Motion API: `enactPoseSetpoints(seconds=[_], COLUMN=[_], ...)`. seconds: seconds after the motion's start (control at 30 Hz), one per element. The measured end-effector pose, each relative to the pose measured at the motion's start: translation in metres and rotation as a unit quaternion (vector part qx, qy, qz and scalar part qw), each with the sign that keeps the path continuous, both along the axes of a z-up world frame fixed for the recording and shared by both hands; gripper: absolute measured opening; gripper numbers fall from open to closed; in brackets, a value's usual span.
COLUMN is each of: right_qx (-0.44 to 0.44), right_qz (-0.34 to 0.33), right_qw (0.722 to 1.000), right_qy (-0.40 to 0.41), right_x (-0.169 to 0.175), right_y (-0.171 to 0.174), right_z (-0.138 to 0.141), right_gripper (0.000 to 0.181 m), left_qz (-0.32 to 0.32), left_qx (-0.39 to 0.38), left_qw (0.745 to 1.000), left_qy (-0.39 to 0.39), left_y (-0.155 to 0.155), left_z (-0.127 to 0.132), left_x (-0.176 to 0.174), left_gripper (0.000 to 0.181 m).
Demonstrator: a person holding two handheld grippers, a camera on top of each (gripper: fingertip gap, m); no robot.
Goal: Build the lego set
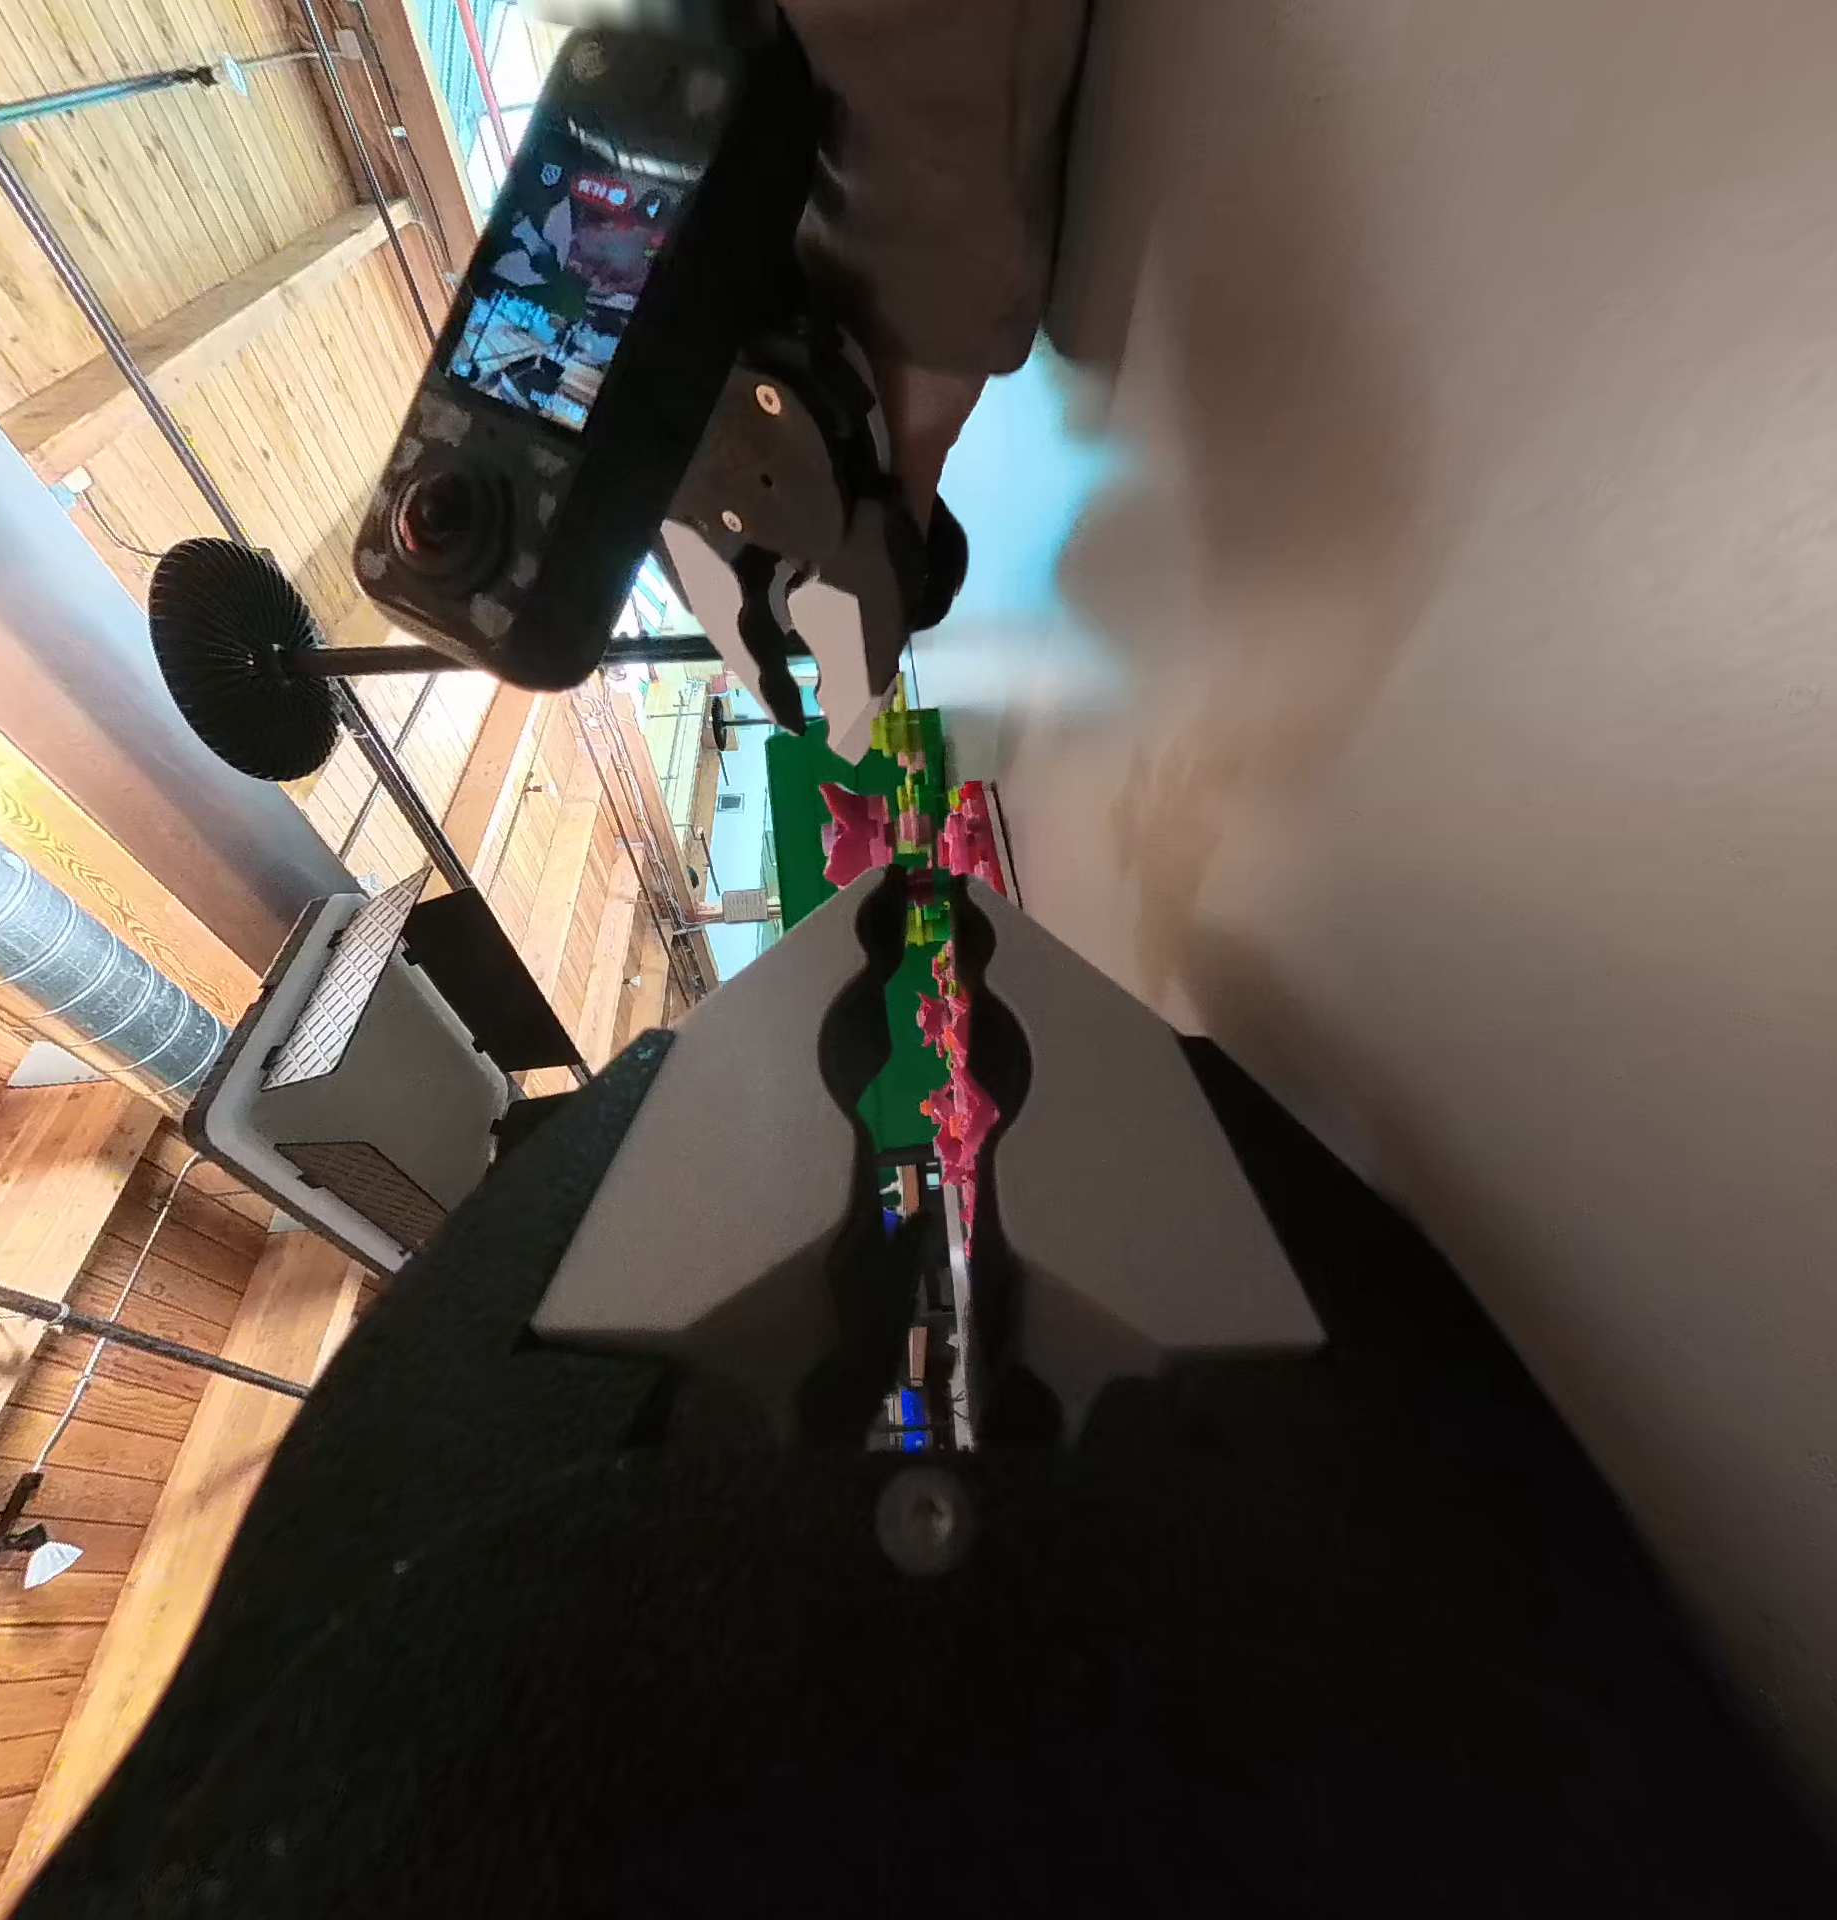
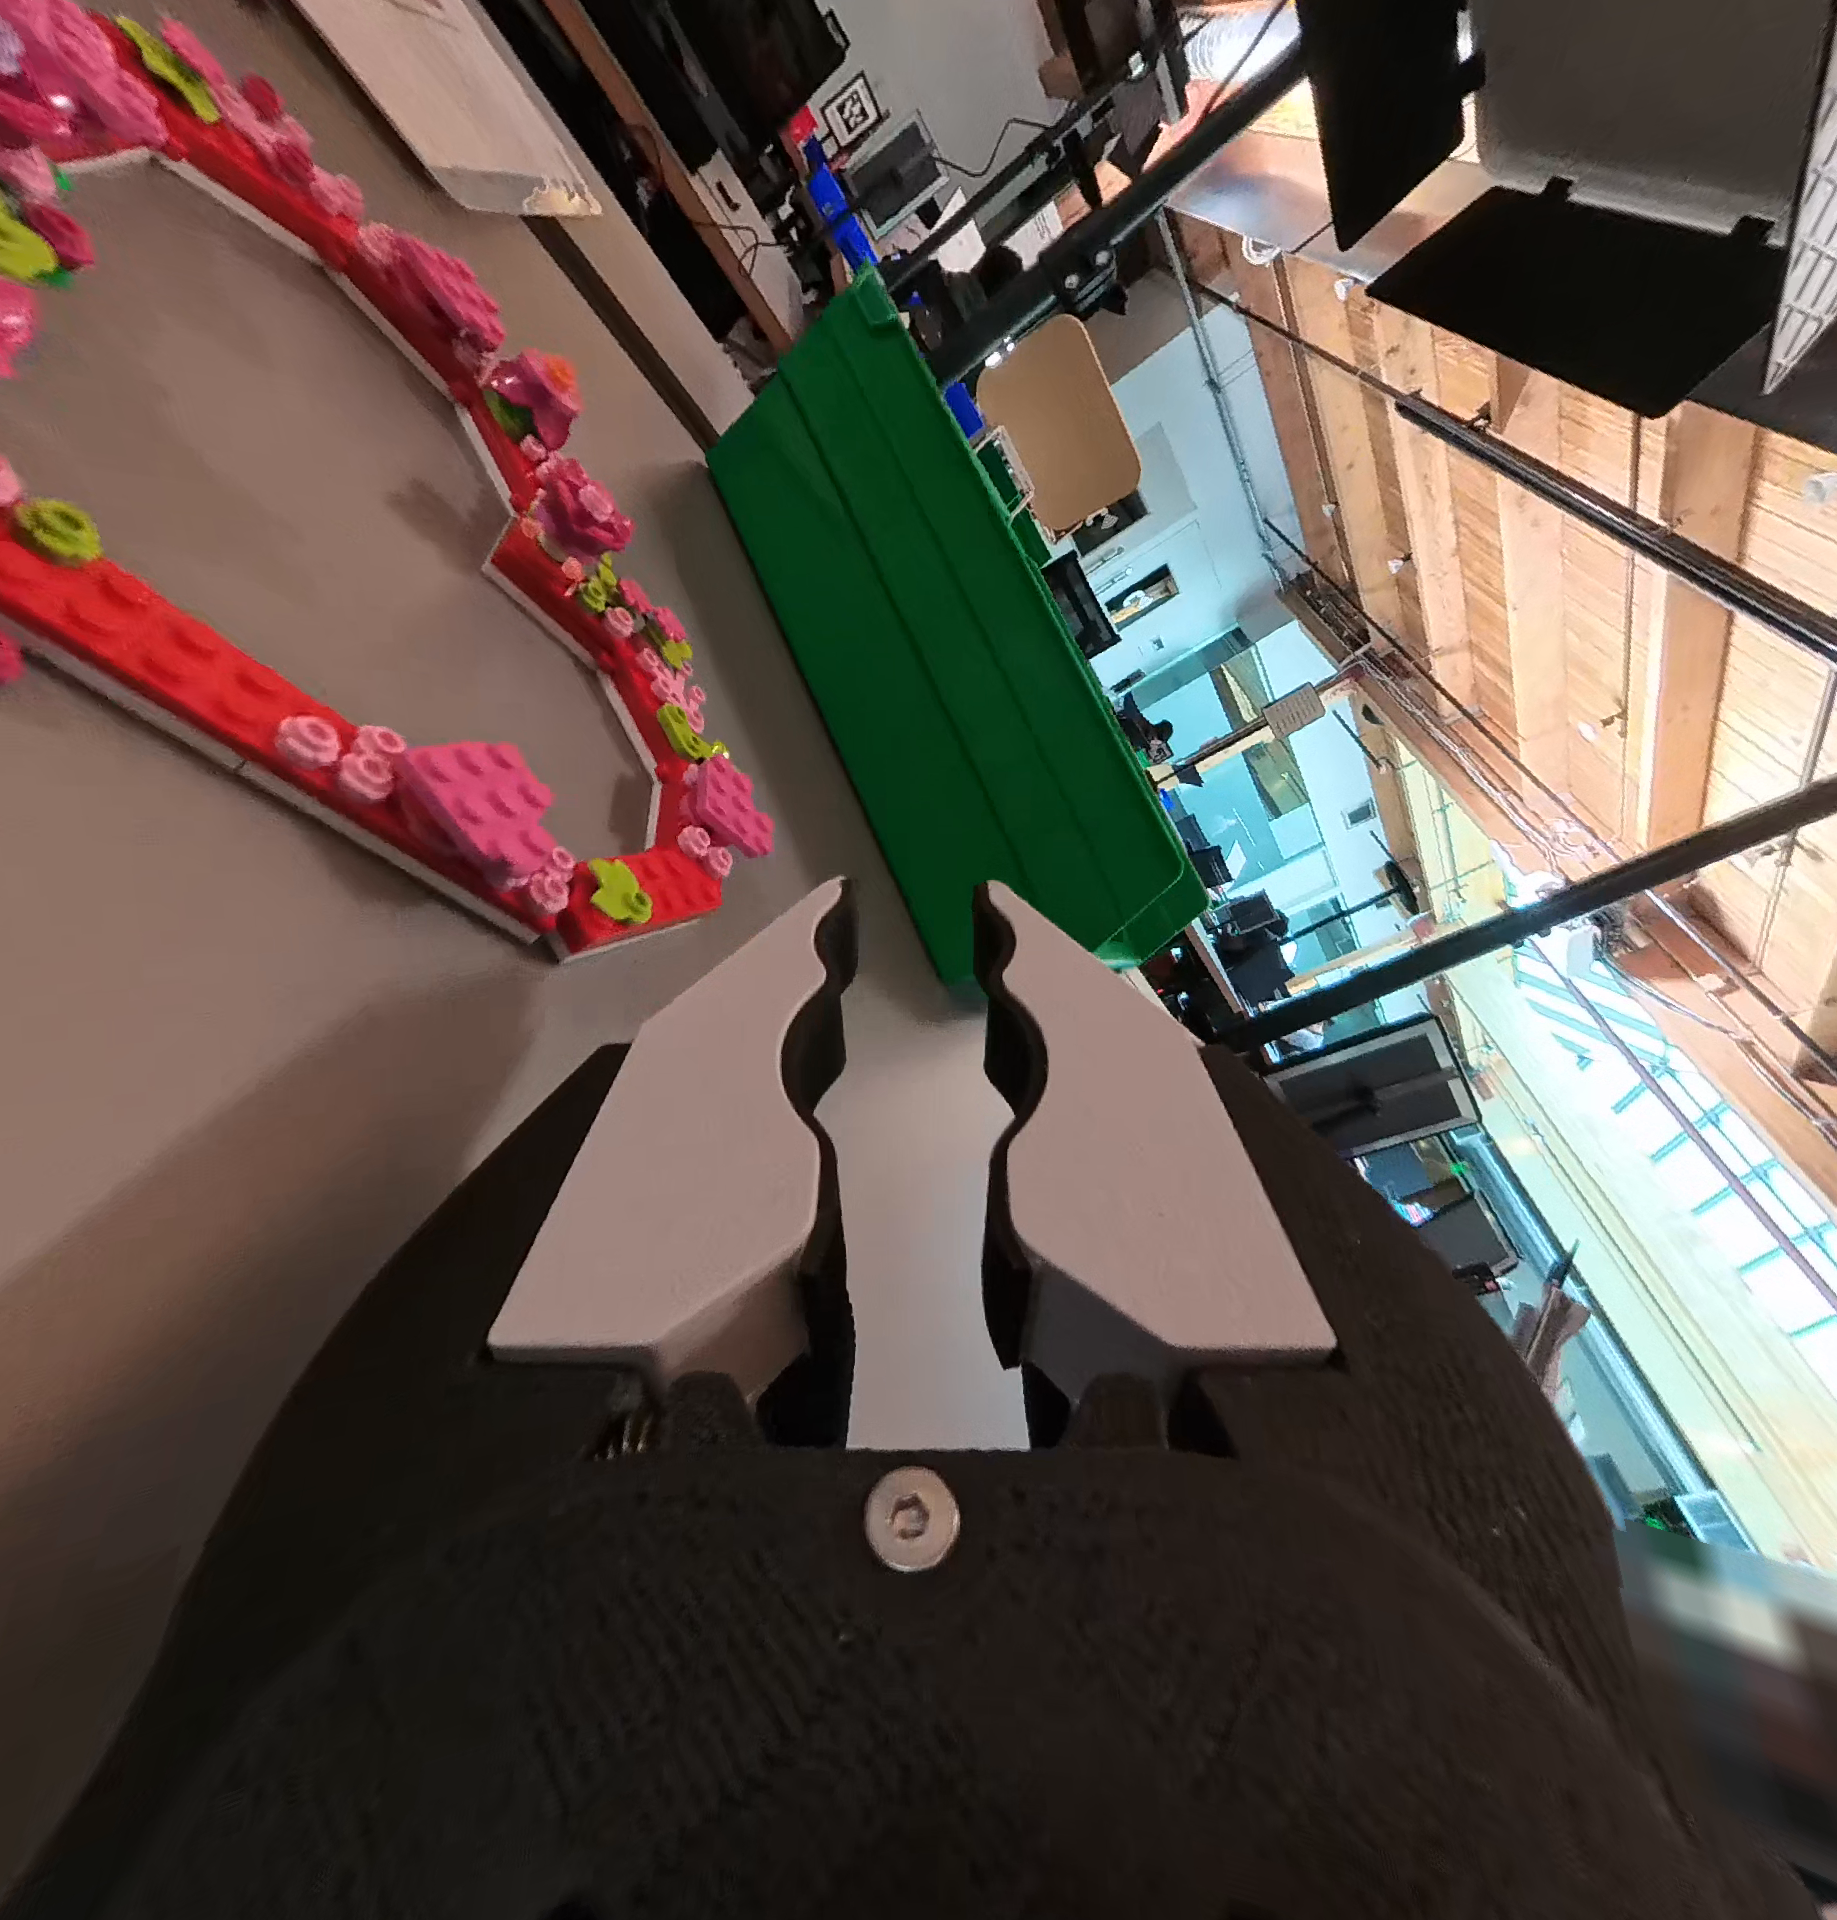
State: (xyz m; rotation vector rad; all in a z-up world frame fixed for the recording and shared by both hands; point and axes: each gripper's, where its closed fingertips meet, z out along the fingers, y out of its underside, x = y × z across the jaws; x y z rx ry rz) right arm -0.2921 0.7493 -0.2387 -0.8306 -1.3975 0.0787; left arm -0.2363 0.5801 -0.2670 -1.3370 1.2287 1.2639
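Right gripper (image 2: 914, 894) parted, empty; left gripper (image 1: 924, 894) narrowly parted. Red heart-shaped lego frame (image 2: 166, 644), pink flowers, flat on tabletop (image 2: 218, 1039), tip toward green bin (image 2: 924, 644).

A grey bench (image 2: 270, 1039) carries a red heart-shaped lego frame (image 2: 166, 655) dotted with pink and lime flowers. A green bin (image 2: 924, 665) lies just beside the frame's far end.
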Motion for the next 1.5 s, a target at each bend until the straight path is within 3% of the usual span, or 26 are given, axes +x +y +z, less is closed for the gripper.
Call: enactPoseSetpoints(seconds=[0.2,0.4,0.6,0.93,1.5], right_qx=[0.051,0.051,0.072,0.084,-0.070], right_qz=[-0.031,0.001,0.058,0.163,0.345], right_qw=[0.993,0.996,0.995,0.982,0.922], right_qy=[-0.100,-0.073,-0.040,0.037,0.161], right_x=[0.019,0.024,-0.001,-0.046,-0.065], right_y=[0.011,0.001,-0.005,0.002,-0.006], right_z=[-0.028,-0.021,-0.010,0.015,0.059], right_gripper=[0.023,0.025,0.025,0.024,0.016], left_qz=[0.002,-0.014,-0.051,-0.058,-0.020], left_qx=[0.002,0.003,0.013,0.033,0.050], left_qw=[1.000,1.000,0.998,0.997,0.994], left_qy=[-0.002,0.010,0.031,-0.026,-0.092], left_y=[0.000,0.002,0.001,0.005,0.011], left_z=[0.000,0.001,0.005,0.017,0.027], left_x=[0.000,0.007,0.025,0.027,0.010], left_gripper=[0.006,0.006,0.006,0.006,0.006])
